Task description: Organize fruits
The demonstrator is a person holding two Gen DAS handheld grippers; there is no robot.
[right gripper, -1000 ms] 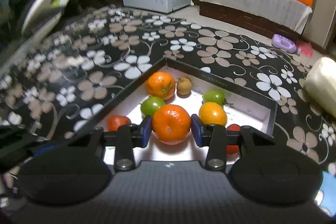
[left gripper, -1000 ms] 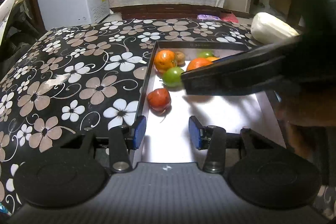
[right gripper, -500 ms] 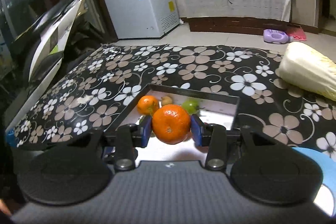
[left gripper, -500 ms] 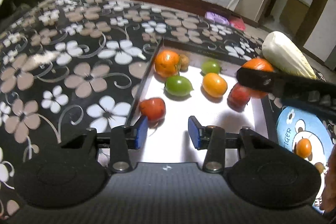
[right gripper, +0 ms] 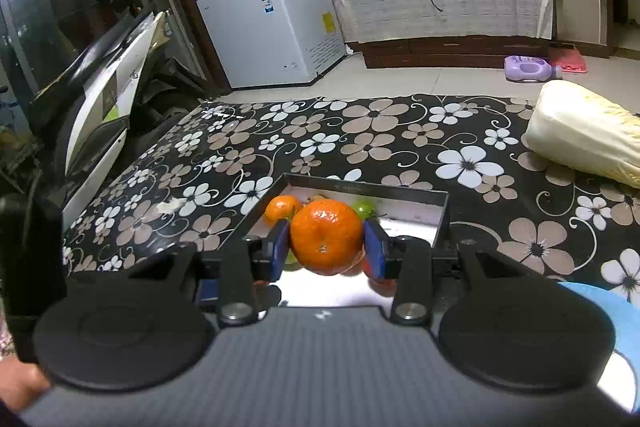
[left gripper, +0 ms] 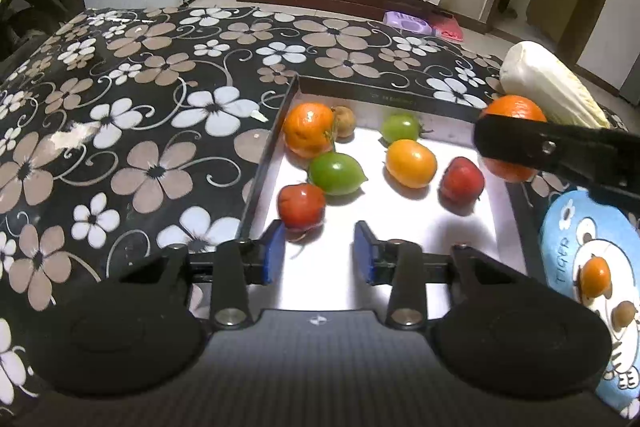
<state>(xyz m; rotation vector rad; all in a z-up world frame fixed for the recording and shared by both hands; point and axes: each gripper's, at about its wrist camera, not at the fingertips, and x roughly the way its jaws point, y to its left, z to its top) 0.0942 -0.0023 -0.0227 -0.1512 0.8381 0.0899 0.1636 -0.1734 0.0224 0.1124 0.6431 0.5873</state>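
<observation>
The left wrist view looks steeply down from close above the tray [left gripper: 400, 99]'s near edge, while the right wrist view sits further back and faces more level across the same tray [right gripper: 360, 187] toward the white freezer [right gripper: 276, 27], which both views share.

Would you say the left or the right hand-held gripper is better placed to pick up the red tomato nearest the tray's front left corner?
Left: its hand-held gripper hangs empty just before that red tomato, while the right already clamps an orange.

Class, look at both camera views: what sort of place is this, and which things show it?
Probably a lived-in home room: a white chest freezer, a black floral-patterned tablecloth under a black-rimmed fruit tray, and a cloth-covered sideboard with cables.
</observation>
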